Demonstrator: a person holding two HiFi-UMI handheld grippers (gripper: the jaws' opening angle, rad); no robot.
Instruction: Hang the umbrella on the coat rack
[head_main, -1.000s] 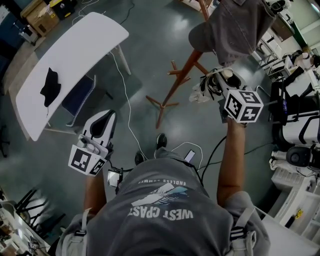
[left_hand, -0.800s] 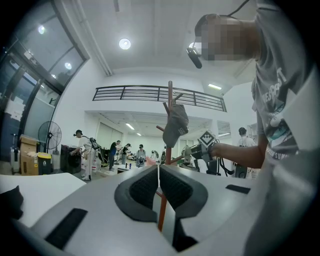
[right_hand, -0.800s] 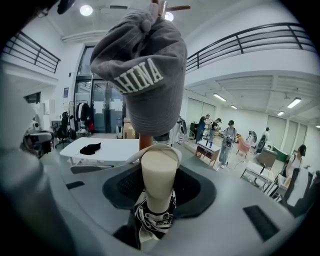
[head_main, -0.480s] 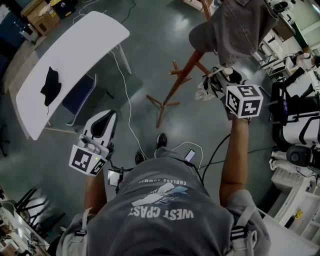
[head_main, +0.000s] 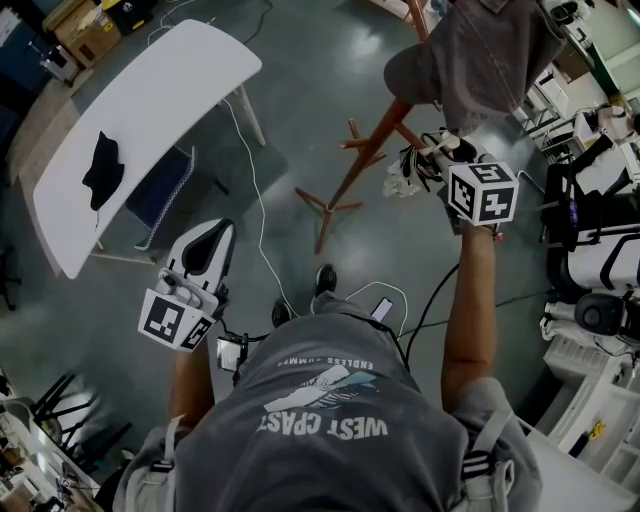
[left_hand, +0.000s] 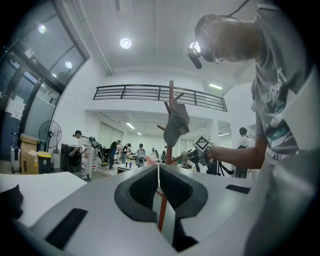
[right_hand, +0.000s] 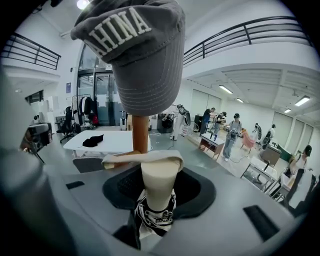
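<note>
Almost done: your right gripper (right_hand: 158, 199) pinches the umbrella (right_hand: 160, 176), strap (right_hand: 145, 158) seemingly draped over a coat rack (right_hand: 140, 134) peg, left gripper (left_hand: 159, 186) closed, empty.

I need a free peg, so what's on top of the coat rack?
A grey cap hangs near the top of the coat rack, covering the peg that carries it; the pole's tip pokes out above.

1. The dark grey floor (head_main: 300, 120) is polished and glossy, and a white cable (head_main: 257, 200) trails across it.
2. A black cloth (head_main: 101, 172) lies on a long white table (head_main: 150, 110), with a blue chair (head_main: 160, 195) tucked beneath.
3. Cardboard boxes (head_main: 85, 30) sit beyond the table.
4. The walls are white, with a black-railed balcony (left_hand: 150, 92), a round ceiling light (left_hand: 125, 43), tall windows (left_hand: 45, 55) and a standing fan (left_hand: 51, 136).
</note>
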